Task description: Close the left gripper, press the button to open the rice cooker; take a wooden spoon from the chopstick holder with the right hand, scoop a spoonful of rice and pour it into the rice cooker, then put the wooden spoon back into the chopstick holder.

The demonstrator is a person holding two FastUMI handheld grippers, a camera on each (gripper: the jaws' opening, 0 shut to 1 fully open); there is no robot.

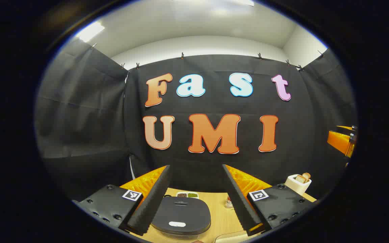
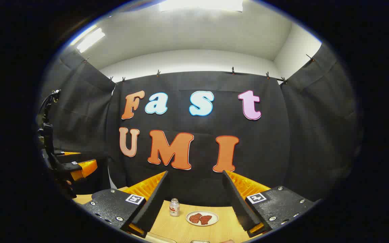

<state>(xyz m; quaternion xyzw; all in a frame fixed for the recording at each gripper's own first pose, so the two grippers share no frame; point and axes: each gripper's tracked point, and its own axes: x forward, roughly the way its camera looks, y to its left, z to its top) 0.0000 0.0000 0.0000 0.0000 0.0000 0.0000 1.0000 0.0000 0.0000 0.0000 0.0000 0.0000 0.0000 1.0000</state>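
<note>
Rice cooker (image 1: 182, 216) sits lid-down on wooden table (image 1: 223, 217).

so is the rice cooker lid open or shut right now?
Shut. In the left gripper view the rice cooker lid lies flat on its body, with the left gripper open above it, not yet closed to press the button.

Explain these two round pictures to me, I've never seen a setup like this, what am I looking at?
A person holds a two-finger tool in each hand; a camera rides on each and looks forward along its fingers. In the left gripper view, the left tool is open above a closed rice cooker on a wooden table, with a seed tray, a small jar and a toaster beyond. In the right gripper view, the right tool is open too, facing a small bottle and a plate of reddish food. Neither tool holds anything.
</note>
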